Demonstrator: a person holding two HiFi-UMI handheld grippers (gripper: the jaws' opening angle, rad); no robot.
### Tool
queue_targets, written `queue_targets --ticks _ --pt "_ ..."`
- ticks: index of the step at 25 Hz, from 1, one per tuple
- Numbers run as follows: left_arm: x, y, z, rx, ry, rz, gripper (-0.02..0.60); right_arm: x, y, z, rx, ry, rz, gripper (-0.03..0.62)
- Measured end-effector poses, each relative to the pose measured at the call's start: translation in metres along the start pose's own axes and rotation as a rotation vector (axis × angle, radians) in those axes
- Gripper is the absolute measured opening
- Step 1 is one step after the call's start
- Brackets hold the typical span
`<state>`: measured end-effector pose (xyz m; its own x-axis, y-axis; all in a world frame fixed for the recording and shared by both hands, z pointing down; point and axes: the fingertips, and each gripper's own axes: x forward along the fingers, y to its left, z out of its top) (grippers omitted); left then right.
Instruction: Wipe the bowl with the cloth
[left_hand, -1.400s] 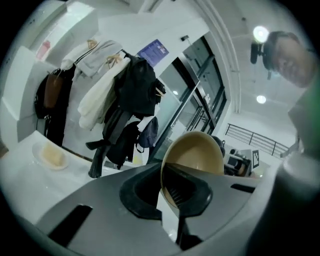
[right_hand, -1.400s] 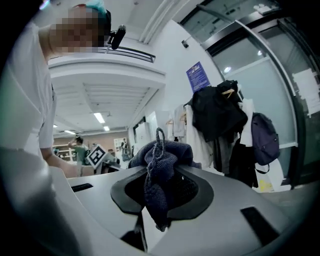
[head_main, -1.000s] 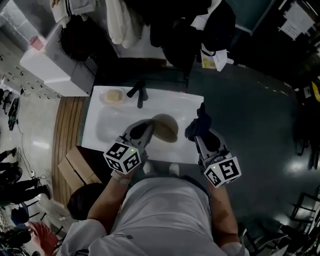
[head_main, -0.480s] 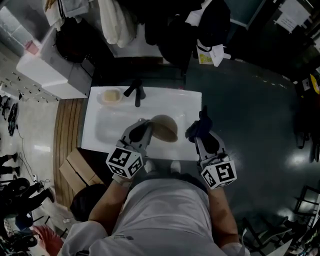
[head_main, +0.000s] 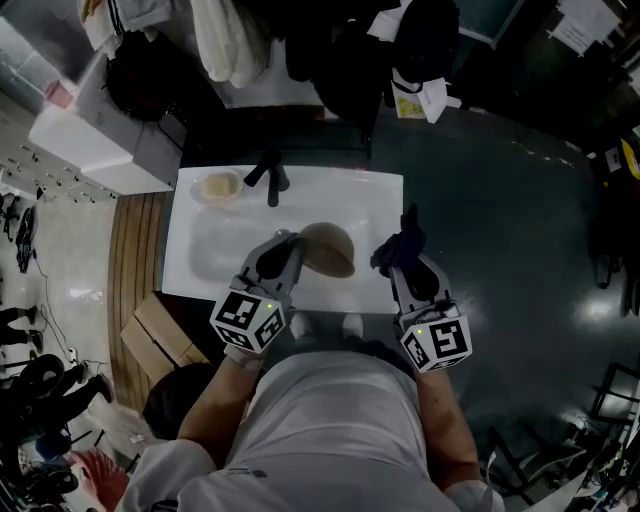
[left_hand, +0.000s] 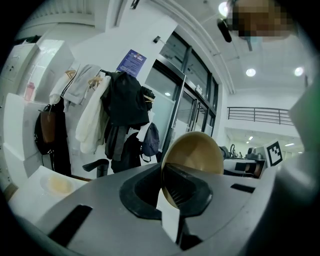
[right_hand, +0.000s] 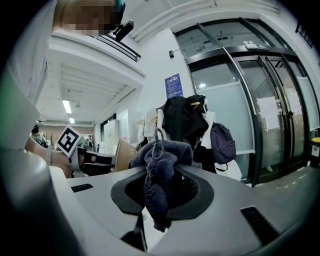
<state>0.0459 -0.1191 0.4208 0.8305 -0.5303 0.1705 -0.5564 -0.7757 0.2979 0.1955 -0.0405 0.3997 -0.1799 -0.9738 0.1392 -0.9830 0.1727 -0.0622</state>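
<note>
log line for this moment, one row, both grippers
left gripper: shut on bowl rim | right gripper: shut on cloth | bowl and cloth: apart, above sink | wipe: not yet begun

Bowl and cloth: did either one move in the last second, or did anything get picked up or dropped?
Nothing really changed. The left gripper still pinches the tan bowl by its rim over the white sink. The right gripper still holds the dark cloth beside the bowl, not touching it. The whole picture only slid slightly, so it was probably the head camera that moved.
</note>
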Motion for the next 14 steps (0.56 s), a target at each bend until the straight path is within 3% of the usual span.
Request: queue_targets --ticks 14 --pt "0.006 0.007 -0.004 -0.016 0.014 0.009 0.018 0.011 0.0 0.002 -0.063 0.024 -0.012 0.086"
